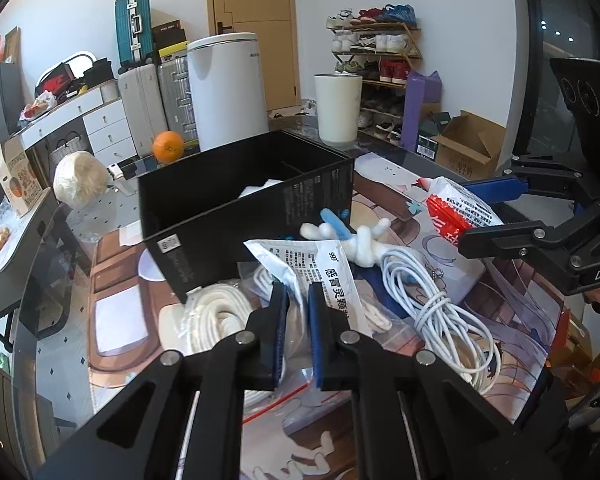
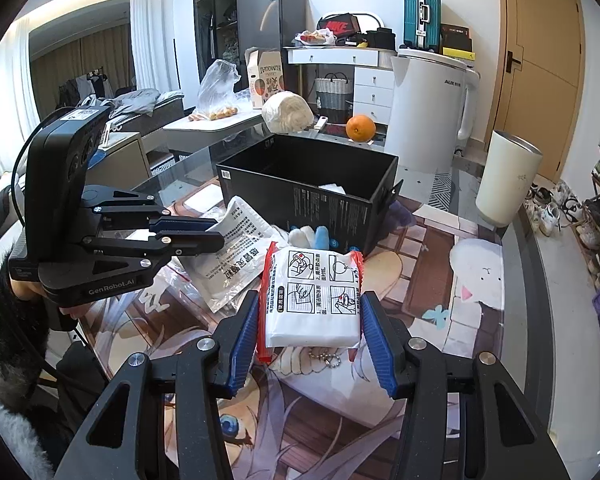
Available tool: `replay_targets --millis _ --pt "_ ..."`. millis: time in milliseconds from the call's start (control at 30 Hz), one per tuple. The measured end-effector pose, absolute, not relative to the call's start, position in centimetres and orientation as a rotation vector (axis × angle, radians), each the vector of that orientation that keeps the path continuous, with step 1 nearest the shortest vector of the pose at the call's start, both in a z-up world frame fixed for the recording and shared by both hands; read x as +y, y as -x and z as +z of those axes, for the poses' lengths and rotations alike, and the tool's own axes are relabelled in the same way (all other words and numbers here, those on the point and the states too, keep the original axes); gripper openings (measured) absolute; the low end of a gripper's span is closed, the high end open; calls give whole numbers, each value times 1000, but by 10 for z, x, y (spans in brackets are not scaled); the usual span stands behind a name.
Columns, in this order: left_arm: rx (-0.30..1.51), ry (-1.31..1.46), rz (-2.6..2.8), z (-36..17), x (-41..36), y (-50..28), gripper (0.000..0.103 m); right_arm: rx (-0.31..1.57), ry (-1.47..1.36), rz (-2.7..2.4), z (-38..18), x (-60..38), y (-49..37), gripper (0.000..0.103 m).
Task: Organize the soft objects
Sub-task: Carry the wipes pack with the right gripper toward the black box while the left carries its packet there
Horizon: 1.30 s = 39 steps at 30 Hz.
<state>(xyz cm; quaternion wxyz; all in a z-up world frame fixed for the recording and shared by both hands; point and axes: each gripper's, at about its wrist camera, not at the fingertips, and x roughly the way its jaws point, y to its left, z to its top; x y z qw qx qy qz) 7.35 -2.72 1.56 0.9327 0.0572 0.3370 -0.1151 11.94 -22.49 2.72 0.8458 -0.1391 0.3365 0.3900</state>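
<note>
The left gripper (image 1: 298, 332) was clamped tight on the lower edge of a white sachet (image 1: 320, 276), its blue pads (image 1: 317, 332) pinching the thin foil nearly flat. The right gripper (image 2: 312, 344) held a red-and-white pack (image 2: 314, 300) between its pads (image 2: 374, 344), jaws part-way apart and pressing the pack's two sides.

Both things looked light and limp. The sachet was slick and would probably droop or slide in an edge grip; a hold further in on its body should be safer. The pack seemed a puffy pillow that gives under pressure, so a grip across its middle, as here, suited it.

Past the jaws lay coiled white cables (image 1: 444, 312), one in a clear bag (image 1: 220, 316), and a small plush (image 1: 360, 240) resting against the black box (image 1: 244, 200). The box stood open just behind the pile, something white already inside. All of it sat on a printed mat (image 2: 440, 264).
</note>
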Motion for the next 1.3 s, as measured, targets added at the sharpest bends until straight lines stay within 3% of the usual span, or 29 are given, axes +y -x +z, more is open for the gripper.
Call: replay_targets --millis 300,367,400,433,567,700,733,1000,1067,1100,1300 --pt "725 -94 -181 7 -8 -73 12 717 304 830 27 -216 -118 50" --pt "726 -72 -185 7 -6 -73 22 718 306 832 27 -214 -118 50" --pt "730 -65 -180 7 -5 -74 44 719 308 833 26 -214 -118 50" --pt "731 -60 -172 7 -6 -75 53 718 309 833 26 -214 -118 50" --pt "746 -54 -185 7 -12 -77 57 718 307 832 26 -214 -118 50" --pt "766 -60 -163 3 -18 -81 79 721 304 829 24 -215 -117 50" --pt "766 -61 -166 2 -19 -81 81 721 305 829 24 -216 -117 50" --pt "804 -134 -194 -9 -32 -82 80 728 299 823 22 -221 -120 50" --pt "802 -141 -208 -11 -34 -81 69 729 299 825 22 -220 -119 50" --pt "800 -137 -232 -10 -34 -80 57 728 300 825 22 -220 -119 50" --pt "779 -140 -248 -7 -35 -73 41 723 303 829 23 -219 -117 50"
